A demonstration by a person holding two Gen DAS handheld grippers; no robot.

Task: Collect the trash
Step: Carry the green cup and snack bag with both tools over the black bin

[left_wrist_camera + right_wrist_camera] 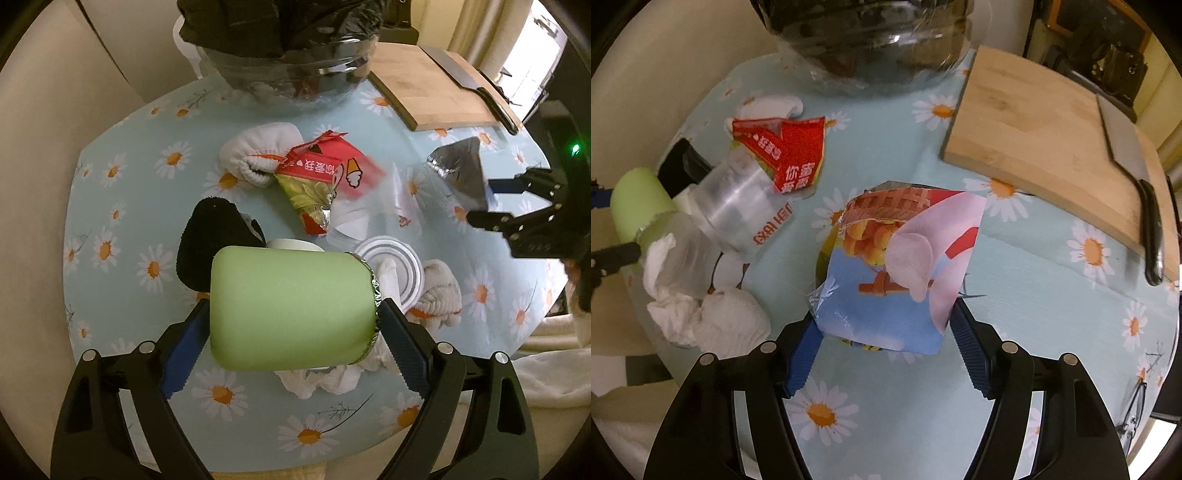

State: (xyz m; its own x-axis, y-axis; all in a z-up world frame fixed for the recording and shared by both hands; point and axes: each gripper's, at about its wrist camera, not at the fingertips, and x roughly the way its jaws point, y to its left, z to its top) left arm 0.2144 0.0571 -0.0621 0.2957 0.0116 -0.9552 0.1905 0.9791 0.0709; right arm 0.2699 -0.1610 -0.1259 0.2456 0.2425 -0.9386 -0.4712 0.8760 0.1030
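My left gripper (293, 332) is shut on a light green cup (291, 308) with a foil rim, held on its side above the table; the cup also shows in the right wrist view (637, 206). My right gripper (882, 332) is shut on a blue and pink snack bag (897, 266), seen from the left as a silvery bag (461, 168). A red snack wrapper (321, 173) (790, 155), a clear plastic cup (735, 210), crumpled white tissue (670, 295) and a black-lined glass bowl (288, 74) (871, 48) lie beyond.
A wooden cutting board (432, 85) (1041, 140) with a cleaver (1130, 173) sits at the back right. White cloths (258, 155), a black cloth (210, 243) and a white lid (391, 269) lie on the daisy tablecloth (122, 206).
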